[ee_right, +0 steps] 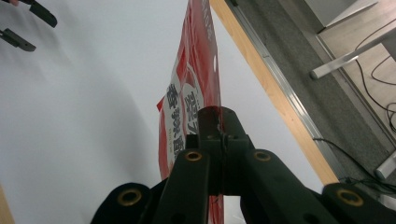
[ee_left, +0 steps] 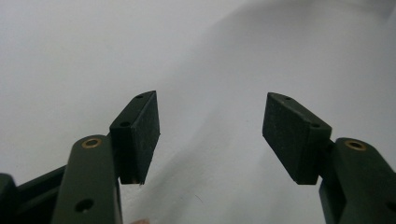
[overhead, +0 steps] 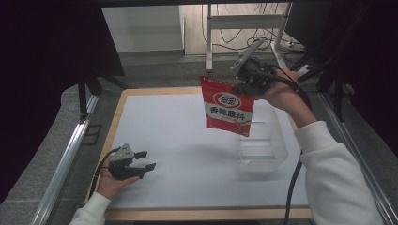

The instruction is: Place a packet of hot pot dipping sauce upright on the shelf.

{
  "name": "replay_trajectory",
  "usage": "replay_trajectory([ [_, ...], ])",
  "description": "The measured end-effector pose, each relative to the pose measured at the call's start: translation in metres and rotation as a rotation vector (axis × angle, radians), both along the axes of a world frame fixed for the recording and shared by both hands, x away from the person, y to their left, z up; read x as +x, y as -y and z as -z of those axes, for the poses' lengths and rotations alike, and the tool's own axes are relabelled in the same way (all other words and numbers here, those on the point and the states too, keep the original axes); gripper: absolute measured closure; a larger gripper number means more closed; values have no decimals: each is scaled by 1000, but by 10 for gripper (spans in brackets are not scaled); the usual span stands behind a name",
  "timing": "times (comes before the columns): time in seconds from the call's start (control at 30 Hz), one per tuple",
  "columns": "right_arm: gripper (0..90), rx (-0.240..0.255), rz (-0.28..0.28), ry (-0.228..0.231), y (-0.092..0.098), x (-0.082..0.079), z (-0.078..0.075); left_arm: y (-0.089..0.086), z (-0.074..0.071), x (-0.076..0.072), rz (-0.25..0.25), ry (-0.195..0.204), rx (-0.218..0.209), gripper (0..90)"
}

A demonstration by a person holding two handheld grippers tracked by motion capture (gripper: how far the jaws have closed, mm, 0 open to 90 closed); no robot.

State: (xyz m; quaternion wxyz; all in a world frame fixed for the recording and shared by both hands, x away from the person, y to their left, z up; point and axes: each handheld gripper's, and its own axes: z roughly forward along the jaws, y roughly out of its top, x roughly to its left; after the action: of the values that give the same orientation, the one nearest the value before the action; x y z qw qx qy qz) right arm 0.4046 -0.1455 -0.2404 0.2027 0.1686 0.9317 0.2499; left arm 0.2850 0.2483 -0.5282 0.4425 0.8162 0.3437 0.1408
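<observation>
My right gripper (overhead: 245,83) is up high over the far right of the table, jaws pinched tight on the top edge of a flat, glossy red plastic pouch (overhead: 228,108) with a white oval label and white printed characters. The pouch hangs free in the air, long axis running top to bottom, printed face toward me, its lower corner tilted slightly right. Its bottom edge hangs over the far end of a clear, rigid plastic bin (overhead: 263,150), a long box with thin dividers, sitting on the right side of the table; whether they touch, I cannot tell. From the right gripper view the pouch (ee_right: 196,88) shows edge-on, thin and crinkly, running straight away from the clamped black jaws.

My left gripper (overhead: 139,161) rests low at the near left of the smooth matte white tabletop (overhead: 178,145), which has a light wooden border. Its jaws stand wide apart, and the flat rubbery black pads (ee_left: 289,133) hold nothing.
</observation>
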Motion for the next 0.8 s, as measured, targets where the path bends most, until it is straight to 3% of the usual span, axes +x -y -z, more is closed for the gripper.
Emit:
replay_trajectory([
  [0.4, 891, -7, 60, 16, 28, 16, -6, 1, 0, 0, 1, 1, 3, 361],
  [0.8, 891, 6, 97, -1, 60, 44, -1, 3, 2, 2, 2, -2, 7, 361],
])
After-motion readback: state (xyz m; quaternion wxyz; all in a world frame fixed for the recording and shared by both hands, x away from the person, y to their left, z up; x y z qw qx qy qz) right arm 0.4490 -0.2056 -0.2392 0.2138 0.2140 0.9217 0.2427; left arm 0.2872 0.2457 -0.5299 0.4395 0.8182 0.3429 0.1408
